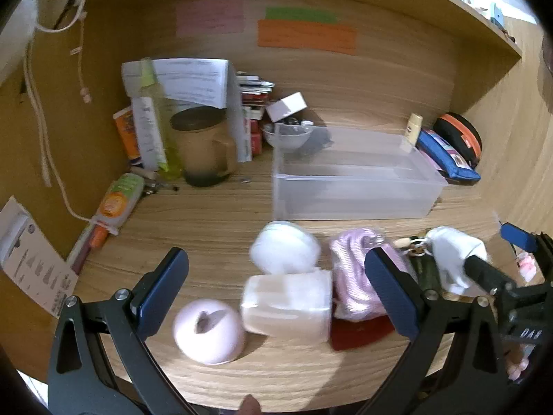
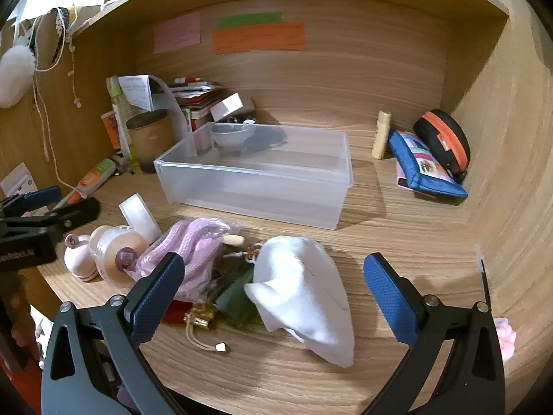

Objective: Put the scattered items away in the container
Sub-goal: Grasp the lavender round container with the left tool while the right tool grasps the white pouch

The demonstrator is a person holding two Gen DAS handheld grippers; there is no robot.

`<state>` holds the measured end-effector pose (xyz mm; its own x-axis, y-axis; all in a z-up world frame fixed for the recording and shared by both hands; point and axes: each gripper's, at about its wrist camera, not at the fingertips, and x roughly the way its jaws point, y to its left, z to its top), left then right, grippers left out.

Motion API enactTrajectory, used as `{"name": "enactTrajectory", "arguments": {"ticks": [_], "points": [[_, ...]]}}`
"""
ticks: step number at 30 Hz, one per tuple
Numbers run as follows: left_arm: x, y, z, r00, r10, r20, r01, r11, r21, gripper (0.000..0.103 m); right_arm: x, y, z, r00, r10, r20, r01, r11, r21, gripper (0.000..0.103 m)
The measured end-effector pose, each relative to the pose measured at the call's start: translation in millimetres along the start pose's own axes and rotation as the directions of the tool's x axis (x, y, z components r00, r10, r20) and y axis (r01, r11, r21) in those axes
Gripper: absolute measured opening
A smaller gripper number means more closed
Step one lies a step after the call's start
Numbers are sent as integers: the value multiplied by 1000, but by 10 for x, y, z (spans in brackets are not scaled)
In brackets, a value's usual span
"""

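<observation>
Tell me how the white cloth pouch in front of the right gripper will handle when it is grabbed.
The white cloth pouch lies crumpled and creased on the desk, so it will probably flop and fold rather than hold shape. It looks light for its bulk. Its edge overlaps the dark green item, which might get dragged along. Nothing about it suggests rolling or breaking.

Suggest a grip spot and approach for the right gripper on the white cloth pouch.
Pinch the bulging middle of the white cloth pouch, coming from above and slightly from the near side. It lies flat and limp on the desk, right between the open fingers of the right gripper. Its left edge overlaps the dark green item, so staying on the free right half probably avoids dragging that along.
</observation>
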<state>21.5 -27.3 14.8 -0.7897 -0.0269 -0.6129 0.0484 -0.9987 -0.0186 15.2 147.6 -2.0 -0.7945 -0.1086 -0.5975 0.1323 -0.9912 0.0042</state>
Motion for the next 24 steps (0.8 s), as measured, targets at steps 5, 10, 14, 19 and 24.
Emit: {"name": "enactTrajectory", "arguments": {"ticks": [5, 10, 14, 19, 24], "points": [[-31, 234, -123, 1000, 0, -10, 0, 1000, -8, 103, -49, -102, -70, 1000, -15, 0, 15, 1000, 24, 103], [-11, 424, -295, 999, 13, -38, -14, 1000, -23, 103, -75, -184, -156, 1000, 2, -15, -2, 999, 52, 103], [37, 489, -467, 997, 42, -68, -43, 999, -9, 103, -59, -219, -229, 999, -6, -36, 8, 998, 55, 103], [163, 601, -642, 991, 37, -127, -41, 999, -33, 103, 32, -282, -297, 997, -20, -71, 24, 998, 63, 103], [268, 671, -755, 985, 48, -166, -57, 997, -50, 102, 141, -322, -336, 995, -17, -94, 23, 998, 64, 102]]}}
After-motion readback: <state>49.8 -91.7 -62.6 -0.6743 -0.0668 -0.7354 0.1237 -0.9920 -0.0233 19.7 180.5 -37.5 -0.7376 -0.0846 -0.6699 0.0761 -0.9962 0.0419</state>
